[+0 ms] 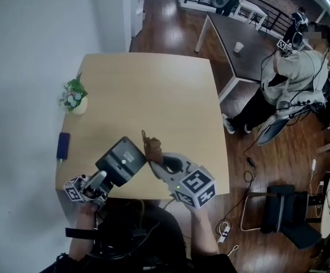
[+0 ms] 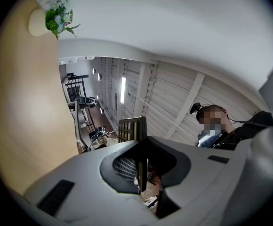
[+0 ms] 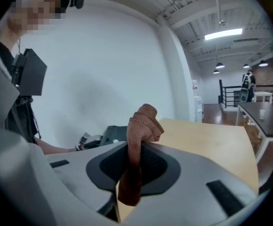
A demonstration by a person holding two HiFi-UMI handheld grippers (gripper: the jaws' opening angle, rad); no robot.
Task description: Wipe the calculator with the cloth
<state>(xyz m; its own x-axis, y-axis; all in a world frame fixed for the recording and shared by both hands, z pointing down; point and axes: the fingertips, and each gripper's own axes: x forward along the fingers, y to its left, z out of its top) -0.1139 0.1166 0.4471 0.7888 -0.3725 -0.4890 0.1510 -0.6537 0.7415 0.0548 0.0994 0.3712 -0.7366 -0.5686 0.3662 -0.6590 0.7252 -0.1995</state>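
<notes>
The dark grey calculator (image 1: 122,160) is lifted off the wooden table (image 1: 153,90) near its front left, tilted up. My left gripper (image 1: 104,177) is shut on its near edge. In the left gripper view the calculator (image 2: 132,130) stands edge-on between the jaws, keys showing. My right gripper (image 1: 153,164) is just right of the calculator, shut on a brown cloth (image 1: 152,148) that bunches above its tips beside the calculator's right edge. In the right gripper view the cloth (image 3: 143,122) is pinched by my right gripper (image 3: 135,161), with the calculator (image 3: 109,133) behind at the left.
A small flower pot (image 1: 74,96) and a blue flat object (image 1: 63,145) sit along the table's left edge by the white wall. To the right are a dark table (image 1: 242,44) with a cup, a seated person (image 1: 293,78) and a chair (image 1: 284,209).
</notes>
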